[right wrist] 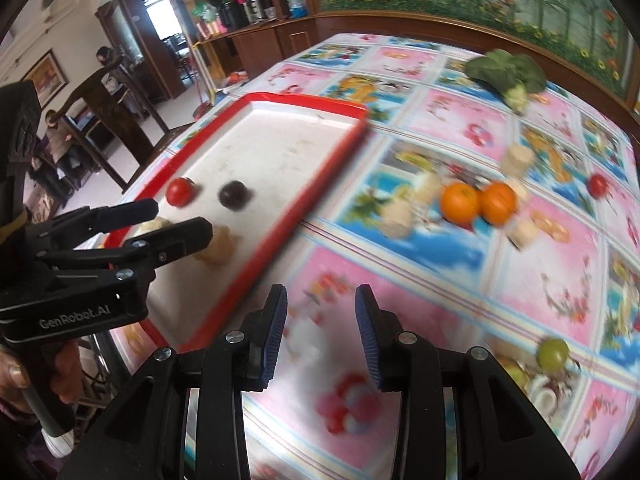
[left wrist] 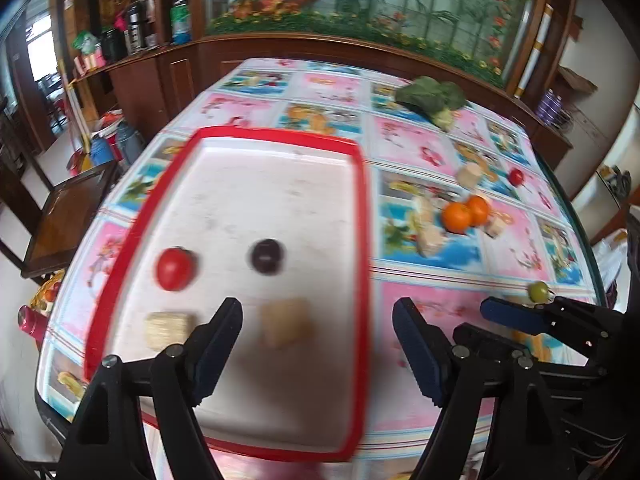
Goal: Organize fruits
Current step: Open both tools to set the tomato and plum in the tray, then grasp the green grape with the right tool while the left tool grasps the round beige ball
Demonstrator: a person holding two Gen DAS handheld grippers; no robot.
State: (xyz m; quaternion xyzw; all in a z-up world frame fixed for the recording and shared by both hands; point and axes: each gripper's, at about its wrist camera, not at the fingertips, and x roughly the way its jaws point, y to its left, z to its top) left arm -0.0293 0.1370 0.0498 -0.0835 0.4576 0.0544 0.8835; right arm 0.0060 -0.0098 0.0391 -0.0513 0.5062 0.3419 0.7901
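Note:
A red-rimmed white tray (left wrist: 362,216) (right wrist: 304,196) lies on the left of the table. In it are a red tomato (left wrist: 174,269) (right wrist: 179,191), a dark plum (left wrist: 266,255) (right wrist: 233,195) and two beige blocks (left wrist: 286,322) (left wrist: 166,330). My left gripper (left wrist: 318,330) is open and empty above the tray's near end; it also shows in the right wrist view (right wrist: 182,220). My right gripper (right wrist: 321,334) is open and empty over the tablecloth right of the tray. Two oranges (left wrist: 466,213) (right wrist: 478,201), a green grape (left wrist: 538,291) (right wrist: 553,353) and a small tomato (left wrist: 516,176) (right wrist: 597,184) lie on the cloth.
Several beige blocks (left wrist: 428,236) (right wrist: 518,158) lie around the oranges. Broccoli (left wrist: 434,98) (right wrist: 506,70) sits at the far side of the table. A wooden chair (left wrist: 68,212) stands left of the table. Wooden cabinets with bottles line the back wall.

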